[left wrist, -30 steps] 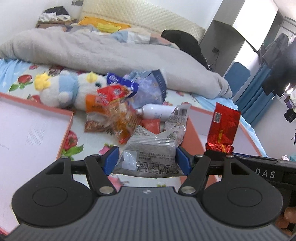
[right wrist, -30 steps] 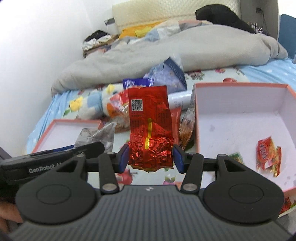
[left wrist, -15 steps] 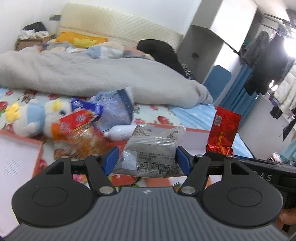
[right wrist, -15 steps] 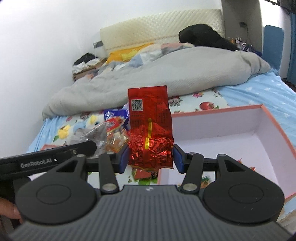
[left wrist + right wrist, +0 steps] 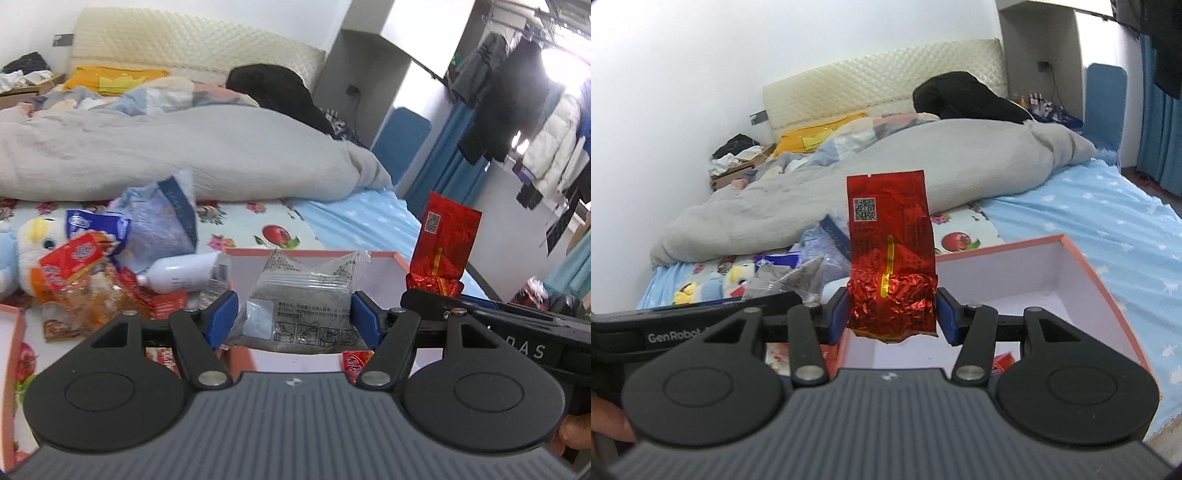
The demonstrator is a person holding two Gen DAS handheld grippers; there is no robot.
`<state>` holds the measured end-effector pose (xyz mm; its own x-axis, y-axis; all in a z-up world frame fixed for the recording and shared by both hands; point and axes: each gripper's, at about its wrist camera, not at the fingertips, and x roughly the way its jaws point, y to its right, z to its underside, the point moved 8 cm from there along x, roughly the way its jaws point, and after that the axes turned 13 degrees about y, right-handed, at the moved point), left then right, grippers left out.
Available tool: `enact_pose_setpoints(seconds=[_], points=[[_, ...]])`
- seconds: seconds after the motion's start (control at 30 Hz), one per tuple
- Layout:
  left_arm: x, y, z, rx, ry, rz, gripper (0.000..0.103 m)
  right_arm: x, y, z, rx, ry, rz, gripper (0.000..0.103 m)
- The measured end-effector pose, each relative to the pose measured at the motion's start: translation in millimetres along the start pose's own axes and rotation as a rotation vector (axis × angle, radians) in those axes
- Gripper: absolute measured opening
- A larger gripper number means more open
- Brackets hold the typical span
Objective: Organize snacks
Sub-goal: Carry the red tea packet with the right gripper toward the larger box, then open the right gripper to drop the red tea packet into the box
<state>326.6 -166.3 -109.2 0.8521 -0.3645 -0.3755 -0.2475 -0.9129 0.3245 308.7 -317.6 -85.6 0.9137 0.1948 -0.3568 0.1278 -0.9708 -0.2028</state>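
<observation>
My left gripper is shut on a clear packet of grey snack, held above the near wall of a pink-rimmed white box. The right gripper is shut on an upright red foil packet over the same box; that packet also shows at the right of the left wrist view. A pile of loose snack packs lies on the bed to the left of the box, with a white bottle among them.
A plush duck lies beside the pile. A second pink box sits at the left edge. A grey duvet covers the far half of the bed. Red wrappers lie in the box.
Both grippers have swung right and slightly up with their packets, from over the snack pile to over the pink-rimmed box. Both grips are unchanged.
</observation>
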Motion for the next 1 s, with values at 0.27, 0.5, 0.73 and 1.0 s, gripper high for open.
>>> enact_pose_setpoints(seconds=[0.27,0.5,0.73,1.0], points=[[52.3,18.5,30.5,0.031,-0.109,-0.002,0.072,26.6,50.8,35.9,0.035,-0.077,0.064,0.053],[81.4,18.7,52.5,0.062,-0.184,-0.028,0.072,42.0,72.7,65.6,0.074,-0.133,0.073,0.053],[97.6,21.6,66.9,0.049,-0.221,-0.039,0.073,47.8,84.5,75.3,0.092,-0.155,0.068,0.054],[98.9,12.4,60.7,0.048,-0.211,-0.061,0.084,46.9,89.6,73.0,0.111,-0.146,0.052,0.084]])
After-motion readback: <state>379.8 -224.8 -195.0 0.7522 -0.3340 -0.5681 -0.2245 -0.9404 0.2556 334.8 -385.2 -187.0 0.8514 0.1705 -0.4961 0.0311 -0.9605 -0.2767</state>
